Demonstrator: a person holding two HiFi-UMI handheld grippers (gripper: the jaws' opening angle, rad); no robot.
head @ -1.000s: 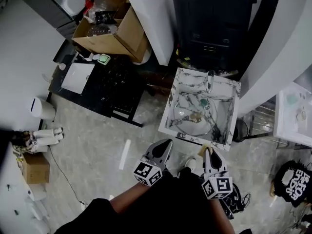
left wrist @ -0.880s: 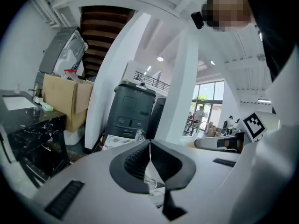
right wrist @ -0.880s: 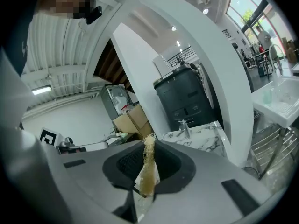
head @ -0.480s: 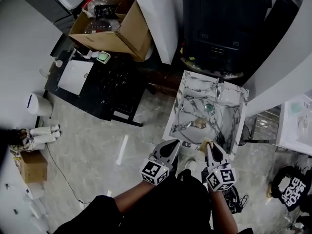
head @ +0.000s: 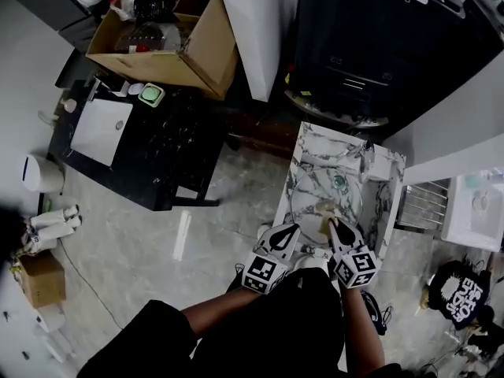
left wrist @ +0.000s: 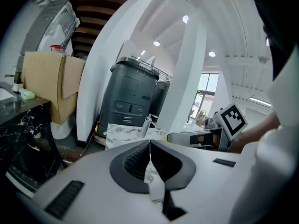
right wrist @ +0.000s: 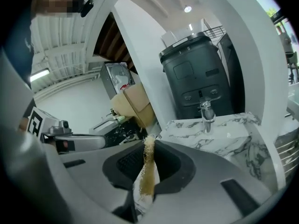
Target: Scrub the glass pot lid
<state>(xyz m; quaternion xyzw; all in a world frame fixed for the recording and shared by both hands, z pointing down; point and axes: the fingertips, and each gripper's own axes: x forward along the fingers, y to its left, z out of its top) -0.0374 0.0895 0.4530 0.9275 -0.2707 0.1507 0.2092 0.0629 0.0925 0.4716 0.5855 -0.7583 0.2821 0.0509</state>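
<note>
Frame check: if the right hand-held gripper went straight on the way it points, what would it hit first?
Probably the glass pot lid lying in the marble sink; the tan scrub pad clamped in the right hand-held gripper would touch first. Depth is uncertain.

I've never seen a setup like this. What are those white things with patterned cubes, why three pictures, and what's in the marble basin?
No robot here: a person holds a two-jaw gripper in each hand; the patterned cubes belong to them. The head view comes from a camera on the person's head, looking down: the left gripper and right gripper point at a marble sink with a faucet, where a glass pot lid lies. The other two pictures come from cameras riding on the grippers. The right one's jaws are shut on a yellowish scrubbing pad; the left one's are together, holding nothing.
</note>
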